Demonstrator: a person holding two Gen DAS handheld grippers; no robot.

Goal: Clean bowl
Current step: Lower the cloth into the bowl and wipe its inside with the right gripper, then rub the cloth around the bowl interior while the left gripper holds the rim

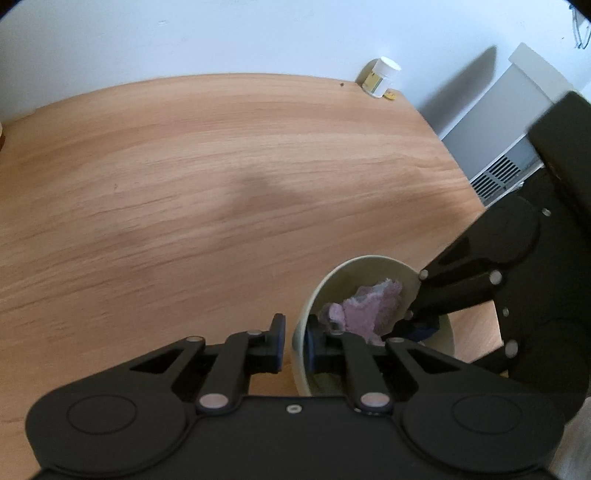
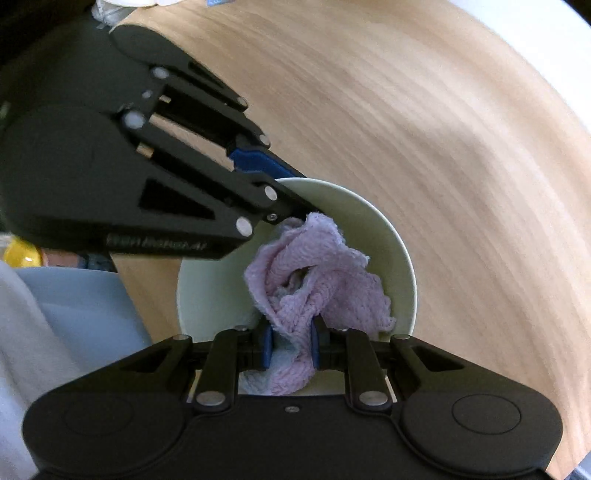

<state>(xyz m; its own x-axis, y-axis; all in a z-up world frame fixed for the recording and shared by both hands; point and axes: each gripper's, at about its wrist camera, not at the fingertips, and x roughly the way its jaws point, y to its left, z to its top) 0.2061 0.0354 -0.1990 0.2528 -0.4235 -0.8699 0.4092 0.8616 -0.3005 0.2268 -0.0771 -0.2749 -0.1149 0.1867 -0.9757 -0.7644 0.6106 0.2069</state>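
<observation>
The left tongs (image 1: 295,341) straddle the near rim of the pale green bowl (image 1: 399,267), one finger outside and one inside, clamping the wall. The right tongs (image 2: 291,341) are clenched on a crumpled lilac cloth (image 2: 317,273), which sits inside the bowl against its inner wall. The bowl stands on the wooden desk (image 1: 184,166) near its right edge. At the far corner a white-lidded jar (image 1: 380,77) stands against the white wall (image 1: 221,33); a white radiator (image 1: 506,122) is beyond the desk
</observation>
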